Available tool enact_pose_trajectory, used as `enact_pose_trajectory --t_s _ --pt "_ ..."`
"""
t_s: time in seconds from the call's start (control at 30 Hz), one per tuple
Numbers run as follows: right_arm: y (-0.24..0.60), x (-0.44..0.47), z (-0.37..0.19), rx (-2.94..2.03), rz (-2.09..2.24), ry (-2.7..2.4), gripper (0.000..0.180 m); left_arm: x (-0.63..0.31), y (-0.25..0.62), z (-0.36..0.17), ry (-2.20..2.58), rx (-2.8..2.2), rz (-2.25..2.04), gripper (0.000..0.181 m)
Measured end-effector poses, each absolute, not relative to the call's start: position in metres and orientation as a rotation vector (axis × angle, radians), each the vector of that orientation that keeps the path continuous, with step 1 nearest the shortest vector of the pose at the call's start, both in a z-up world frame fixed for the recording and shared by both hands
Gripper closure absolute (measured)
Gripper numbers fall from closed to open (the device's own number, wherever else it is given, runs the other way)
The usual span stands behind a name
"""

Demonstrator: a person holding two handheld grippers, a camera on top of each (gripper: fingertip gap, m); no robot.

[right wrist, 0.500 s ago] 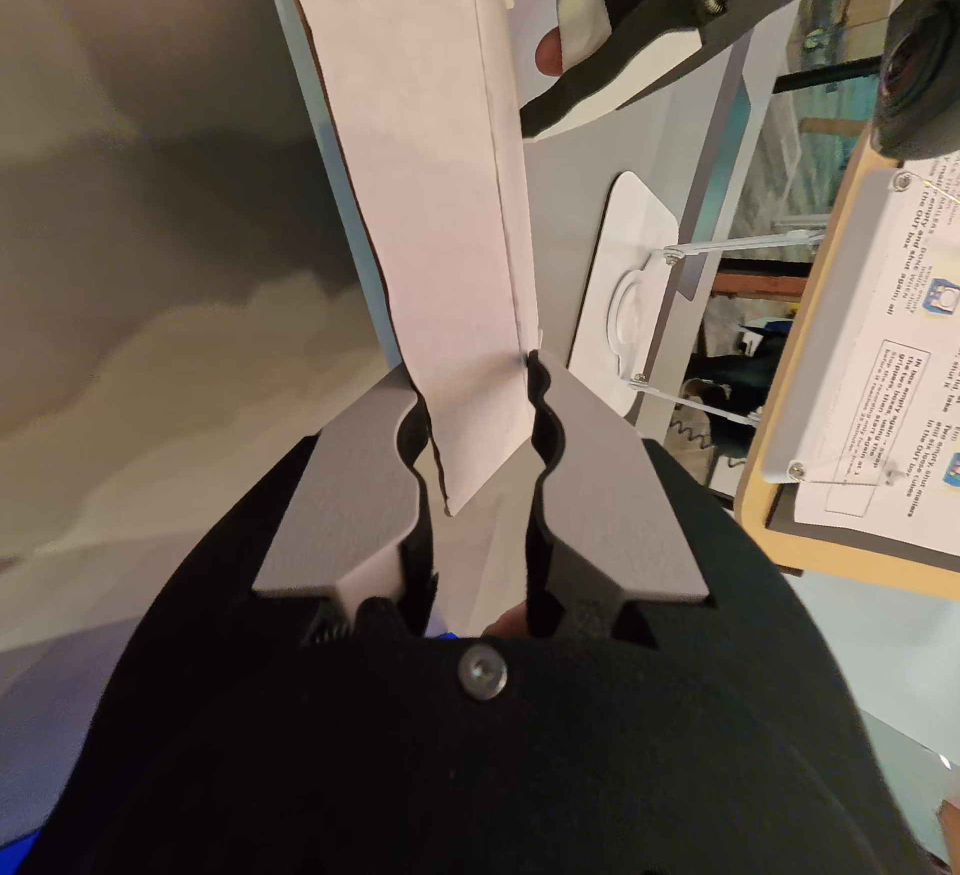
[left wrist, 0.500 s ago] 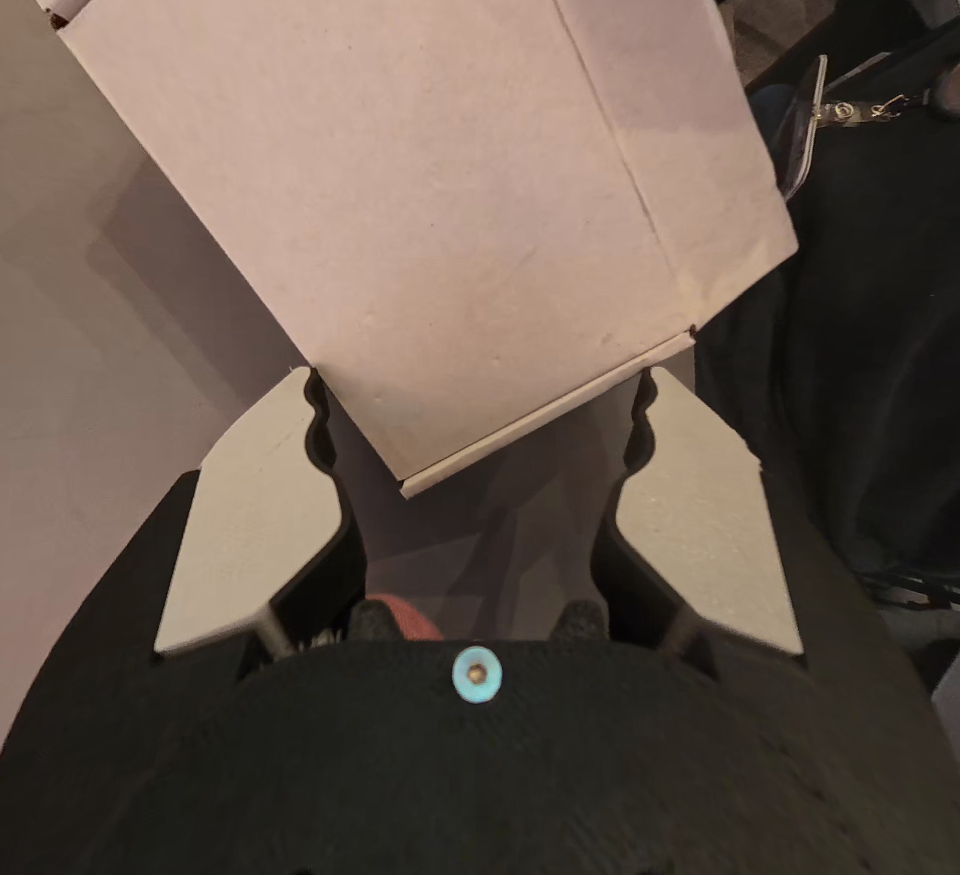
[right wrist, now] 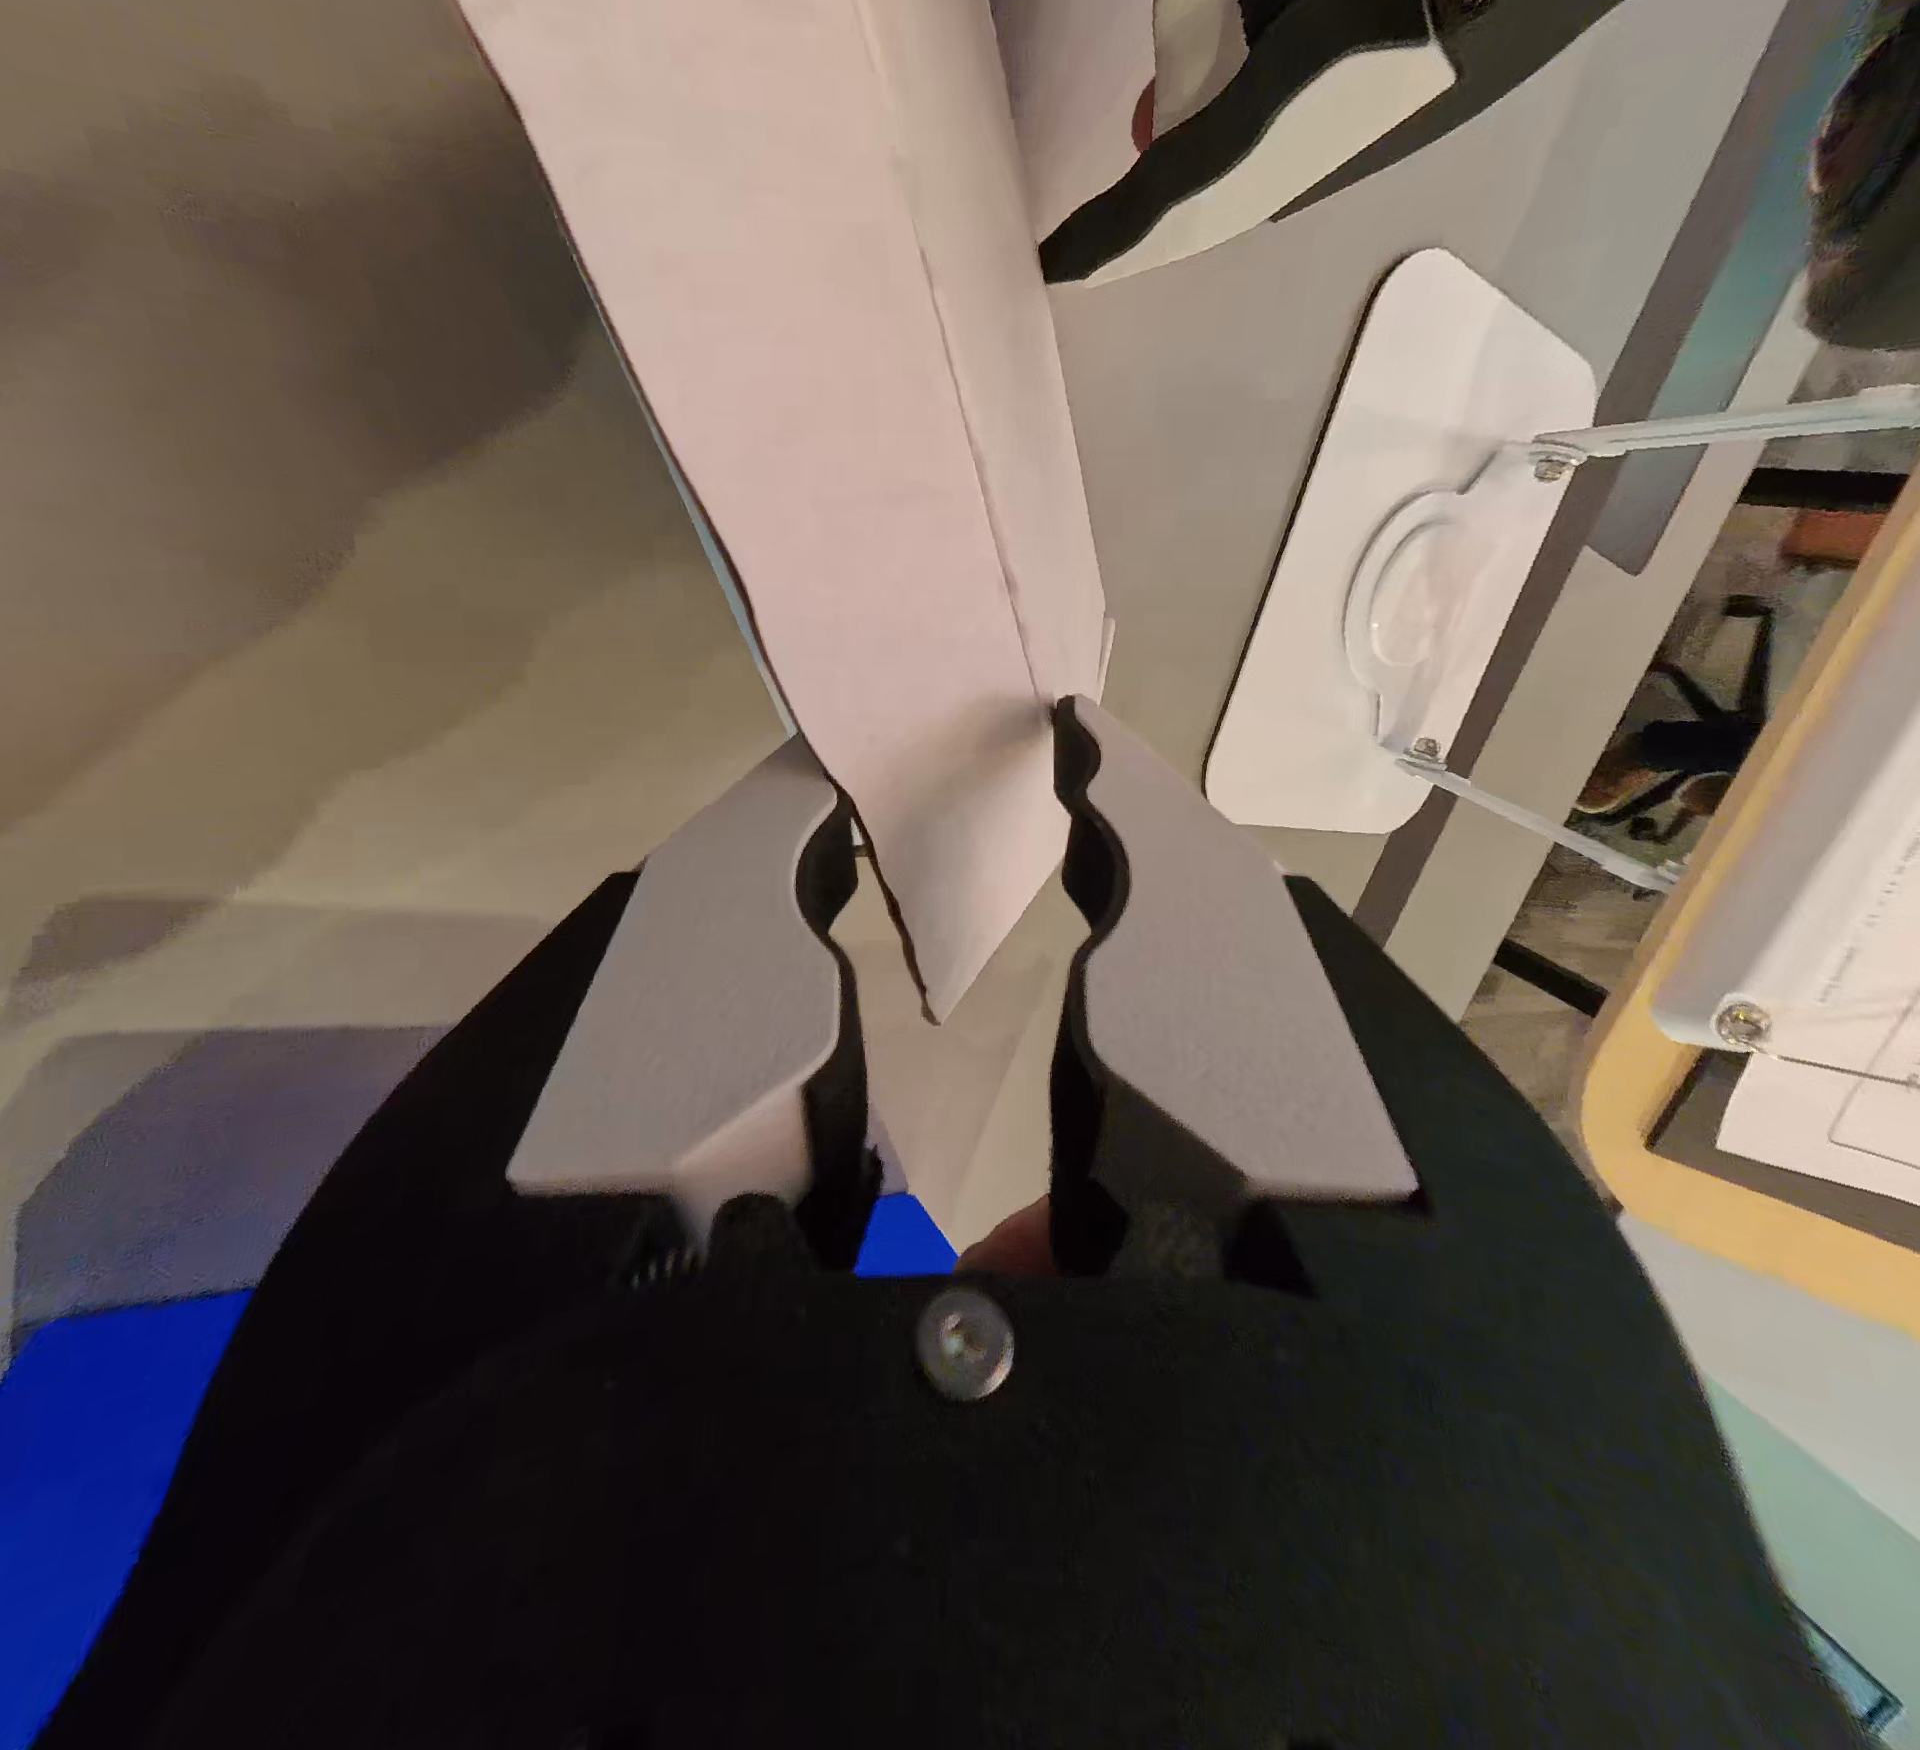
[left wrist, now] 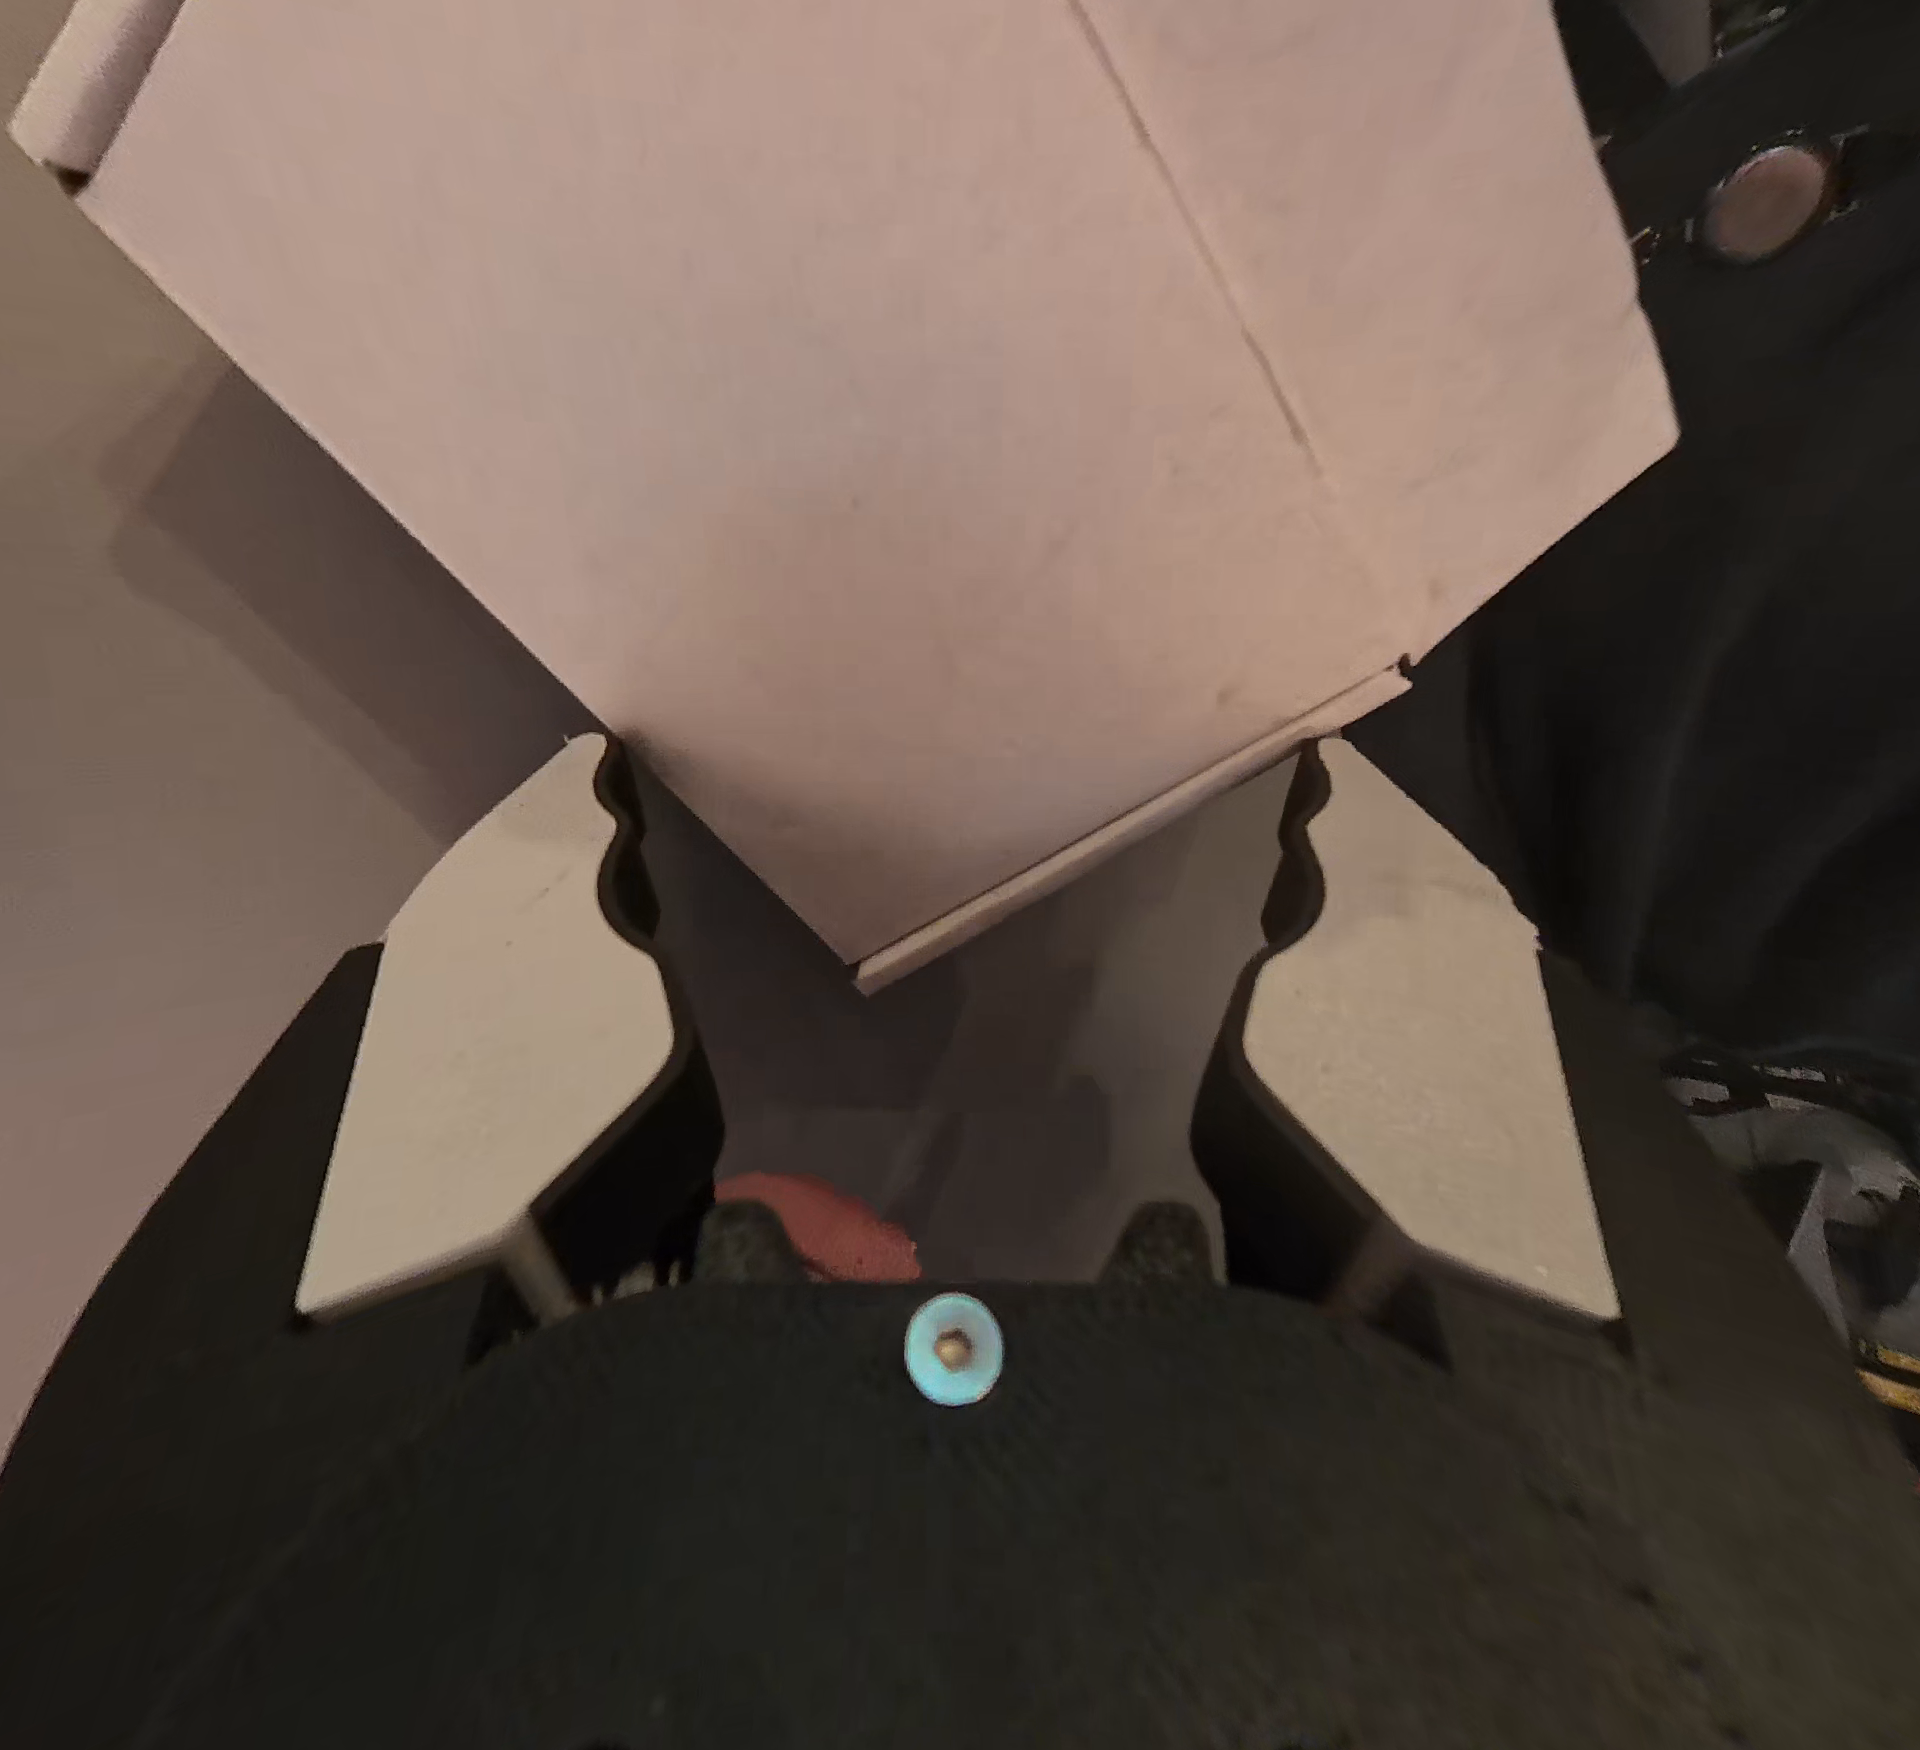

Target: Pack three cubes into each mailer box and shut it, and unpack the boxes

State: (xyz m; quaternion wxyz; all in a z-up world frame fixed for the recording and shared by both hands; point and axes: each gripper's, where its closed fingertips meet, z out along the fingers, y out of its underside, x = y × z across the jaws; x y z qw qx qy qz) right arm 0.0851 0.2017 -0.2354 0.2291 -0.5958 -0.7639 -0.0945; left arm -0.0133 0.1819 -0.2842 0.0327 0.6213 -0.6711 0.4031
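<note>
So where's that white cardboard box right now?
The mailer box is held up off the table, one corner pinched in the right gripper; in the left wrist view its broad face fills the frame above the open left gripper.

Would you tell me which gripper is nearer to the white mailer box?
Right. The right gripper is clamped on a corner of the mailer box; the left gripper is open, with another corner between its fingers, apparently untouched.
</note>
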Motion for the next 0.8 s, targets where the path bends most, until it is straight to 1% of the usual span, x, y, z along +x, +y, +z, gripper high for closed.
enact_pose_trajectory --t_s 0.27,0.3,0.33,0.43,0.67,0.8 --pt "0.235 0.073 -0.227 -1.667 -0.271 -2.164 0.149 -0.022 0.195 -0.281 -2.029 1.948 1.278 0.071" --pt "0.239 0.071 -0.227 -1.662 -0.275 -2.167 0.149 -0.024 0.196 -0.279 -2.046 1.930 1.274 0.078" --pt "0.243 0.069 -0.227 -1.662 -0.277 -2.165 0.149 -0.026 0.199 -0.277 -2.084 1.929 1.240 0.081" --pt "0.255 0.063 -0.225 -1.675 -0.287 -2.160 0.149 -0.035 0.212 -0.275 -2.164 1.950 1.102 0.086" --pt "0.275 0.048 -0.224 -1.709 -0.265 -2.166 0.153 -0.053 0.227 -0.271 -2.229 2.090 0.911 0.103" --pt "0.280 0.044 -0.225 -1.722 -0.269 -2.183 0.154 -0.062 0.220 -0.267 -2.274 2.284 0.723 0.094"
